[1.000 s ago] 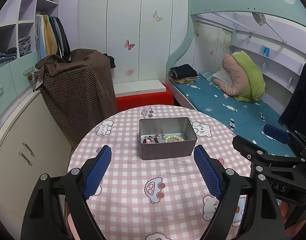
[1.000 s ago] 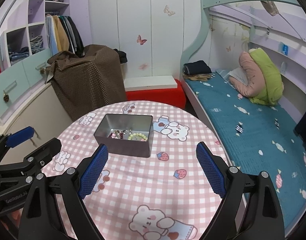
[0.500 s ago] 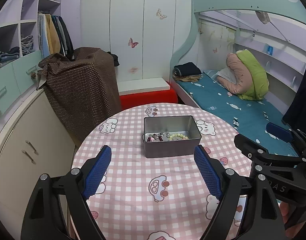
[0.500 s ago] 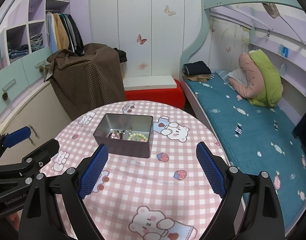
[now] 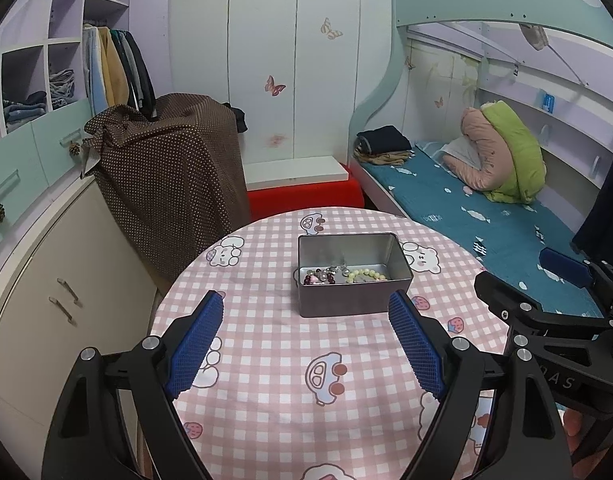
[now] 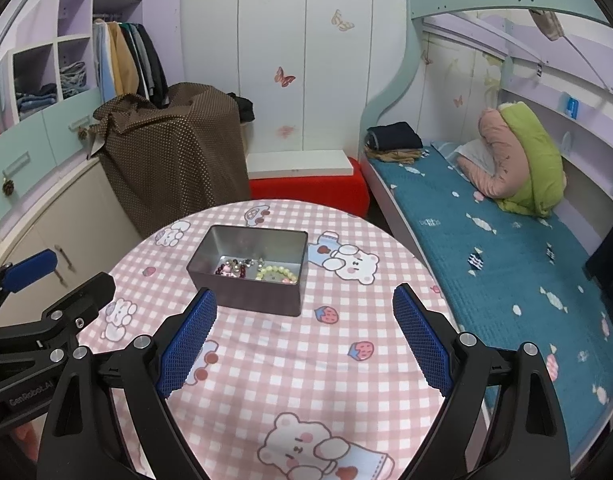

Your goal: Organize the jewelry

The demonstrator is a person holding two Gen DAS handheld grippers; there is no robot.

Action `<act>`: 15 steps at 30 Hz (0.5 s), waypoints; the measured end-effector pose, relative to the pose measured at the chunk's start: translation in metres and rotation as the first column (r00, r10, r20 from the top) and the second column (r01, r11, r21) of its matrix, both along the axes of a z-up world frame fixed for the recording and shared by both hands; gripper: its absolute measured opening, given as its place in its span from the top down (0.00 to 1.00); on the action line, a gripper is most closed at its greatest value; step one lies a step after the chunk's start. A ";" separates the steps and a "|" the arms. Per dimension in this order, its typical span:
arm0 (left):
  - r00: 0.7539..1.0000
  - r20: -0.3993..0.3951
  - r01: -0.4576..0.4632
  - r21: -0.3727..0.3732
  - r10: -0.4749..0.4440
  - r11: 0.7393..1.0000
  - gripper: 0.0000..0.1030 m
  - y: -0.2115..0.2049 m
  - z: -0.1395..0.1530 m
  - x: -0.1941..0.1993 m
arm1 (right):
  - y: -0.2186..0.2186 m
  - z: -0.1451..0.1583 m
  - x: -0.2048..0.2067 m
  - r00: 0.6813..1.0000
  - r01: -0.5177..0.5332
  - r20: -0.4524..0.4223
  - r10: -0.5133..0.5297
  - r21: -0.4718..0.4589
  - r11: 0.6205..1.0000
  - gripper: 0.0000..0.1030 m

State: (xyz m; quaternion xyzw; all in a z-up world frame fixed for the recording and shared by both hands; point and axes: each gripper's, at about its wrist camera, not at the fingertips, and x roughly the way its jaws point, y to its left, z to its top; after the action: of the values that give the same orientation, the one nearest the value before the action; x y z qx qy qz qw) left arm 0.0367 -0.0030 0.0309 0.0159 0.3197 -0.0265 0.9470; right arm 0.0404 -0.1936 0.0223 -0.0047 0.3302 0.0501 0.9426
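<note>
both grippers, left and right, spread wide, empty, low in frame; descend straight into metal tin at centre, pinch bead bracelet gently.

On your round table the tin sits at twelve o'clock from your left gripper, toward the far edge. The jewelry lies in its near half. Your right gripper has the tin at eleven o'clock. The bed stands at two o'clock, the draped cloth at ten.
</note>
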 end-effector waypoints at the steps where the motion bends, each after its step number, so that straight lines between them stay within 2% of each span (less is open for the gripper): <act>1: 1.000 0.001 0.001 0.001 -0.001 1.000 0.20 0.000 0.000 0.000 | 0.002 0.000 0.000 1.000 0.000 0.002 0.000 -0.002 1.000 0.16; 15: 1.000 0.010 0.010 0.000 -0.010 1.000 0.20 0.000 0.005 0.000 | 0.003 0.002 0.000 1.000 0.002 -0.001 -0.002 -0.002 1.000 0.16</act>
State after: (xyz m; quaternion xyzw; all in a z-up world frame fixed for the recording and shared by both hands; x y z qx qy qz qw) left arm 0.0366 -0.0032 0.0363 0.0174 0.3149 -0.0312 0.9484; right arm 0.0405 -0.1907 0.0247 -0.0052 0.3306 0.0488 0.9425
